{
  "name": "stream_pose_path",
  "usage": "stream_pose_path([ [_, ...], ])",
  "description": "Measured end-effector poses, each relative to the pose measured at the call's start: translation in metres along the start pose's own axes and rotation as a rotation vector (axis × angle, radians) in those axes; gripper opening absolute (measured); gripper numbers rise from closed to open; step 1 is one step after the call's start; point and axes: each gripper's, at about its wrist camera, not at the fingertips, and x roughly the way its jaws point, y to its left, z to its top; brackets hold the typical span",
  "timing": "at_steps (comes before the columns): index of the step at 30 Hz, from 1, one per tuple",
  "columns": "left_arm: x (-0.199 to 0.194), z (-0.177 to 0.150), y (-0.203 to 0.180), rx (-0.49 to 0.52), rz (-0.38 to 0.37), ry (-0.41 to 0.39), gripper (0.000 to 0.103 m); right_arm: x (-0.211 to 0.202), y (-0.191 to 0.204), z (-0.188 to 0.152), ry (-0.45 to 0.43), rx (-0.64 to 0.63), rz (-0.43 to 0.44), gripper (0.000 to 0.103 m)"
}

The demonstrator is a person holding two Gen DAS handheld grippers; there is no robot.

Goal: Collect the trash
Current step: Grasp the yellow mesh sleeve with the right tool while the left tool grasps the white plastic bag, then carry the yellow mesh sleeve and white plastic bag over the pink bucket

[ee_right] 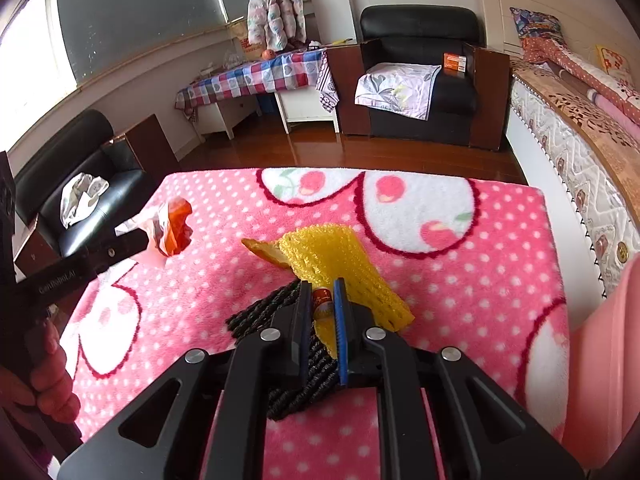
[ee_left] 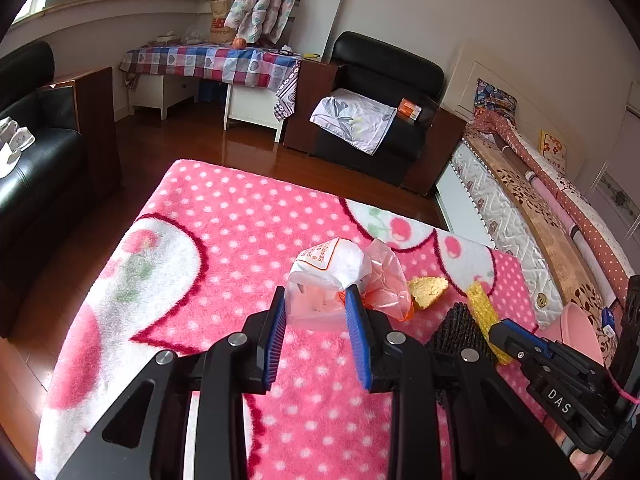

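A lived-in room is shown, with dark wood flooring, a black sofa (ee_left: 28, 152) at the left, a table under a checked cloth (ee_left: 216, 62) by the window, a black armchair (ee_left: 380, 104) and a bed (ee_left: 540, 208) along the right. In the foreground a pink dotted blanket (ee_left: 224, 248) covers the work surface, and the trash is gathered on it.

At the left of the pile a crumpled plastic bag (ee_left: 332, 276), white and clear with orange print, is pinched between the pads of the left gripper (ee_left: 318, 304), which are pressed onto its sides. Just beside it a yellow sponge piece (ee_left: 428, 290) lies on the blanket, touching a yellow foam net (ee_right: 340, 260). A black foam net (ee_right: 260, 316) lies under the right gripper (ee_right: 322, 300), whose jaws are closed down on a small orange-and-white wrapper (ee_right: 322, 302) and on the edge of the yellow net. A pink bin (ee_right: 604, 352) is seen at the far right edge.

The bag is held only by thin film, so it could slide out if lifted quickly. The wrapper is small; it could drop from the narrow grip, or the yellow net could be dragged along and the sponge piece pulled off with it.

"DAS" is read on the right gripper's body, "GenRobot.AI" on the left gripper's side, and "balance" on a paper bag (ee_left: 220, 26) on the table. The orange print on the plastic bag is too small to read.
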Motion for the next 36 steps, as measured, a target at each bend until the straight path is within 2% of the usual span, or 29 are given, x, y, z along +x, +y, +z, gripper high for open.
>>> stream_pose_path([
  [14, -0.033, -0.028, -0.042, 0.064, -0.017, 0.018, 0.029, -0.058, -0.005, -0.022, -0.058, 0.056, 0.029, 0.011],
  [36, -0.053, -0.049, -0.097, 0.158, -0.031, 0.019, 0.029, -0.102, -0.027, -0.044, -0.116, 0.104, 0.007, 0.011],
])
